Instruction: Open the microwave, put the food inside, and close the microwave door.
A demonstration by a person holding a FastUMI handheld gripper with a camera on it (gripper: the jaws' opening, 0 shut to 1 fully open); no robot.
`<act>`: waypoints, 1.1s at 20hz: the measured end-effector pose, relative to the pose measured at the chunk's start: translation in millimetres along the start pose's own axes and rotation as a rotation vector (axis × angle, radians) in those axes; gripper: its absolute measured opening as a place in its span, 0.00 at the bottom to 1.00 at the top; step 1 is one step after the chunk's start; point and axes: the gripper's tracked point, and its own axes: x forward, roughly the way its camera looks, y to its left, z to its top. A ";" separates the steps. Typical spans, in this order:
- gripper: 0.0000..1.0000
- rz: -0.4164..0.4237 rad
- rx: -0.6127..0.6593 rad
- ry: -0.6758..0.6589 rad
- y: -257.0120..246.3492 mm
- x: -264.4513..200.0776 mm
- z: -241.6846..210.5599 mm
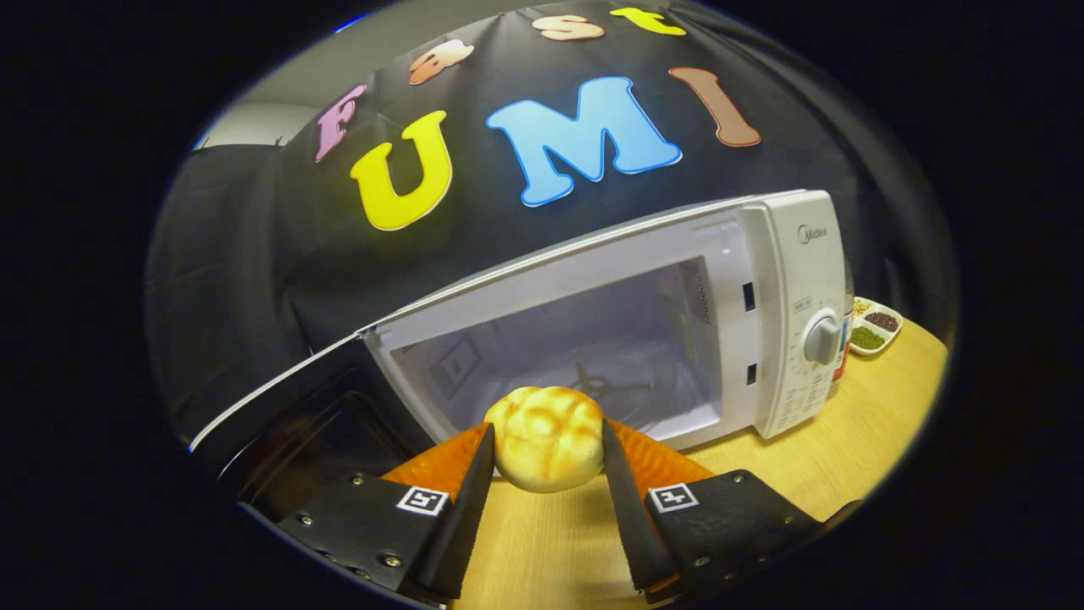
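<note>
A golden bread bun (546, 436) sits between my two fingers, and my gripper (546, 445) is shut on it, lifted above the wooden table (855, 449). Just ahead stands the white microwave (796, 313) with its door (313, 407) swung wide open to the left. The bun hangs in front of the lower edge of the open cavity (576, 347). Inside, the cavity floor and the turntable hub (597, 385) are bare.
The control panel with a round dial (820, 339) is on the microwave's right side. Beyond it, a small white dish (876, 326) holding seeds or spices rests on the table beside a bottle partly hidden behind the microwave.
</note>
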 end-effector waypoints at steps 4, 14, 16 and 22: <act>0.71 -0.051 0.161 -0.011 -1.2 38.9 -7.3; 0.74 -0.124 0.335 0.014 -25.9 92.7 -19.6; 0.82 -0.105 0.339 0.017 -24.6 95.4 -23.3; 0.97 -0.117 0.302 0.017 -28.2 89.3 -20.0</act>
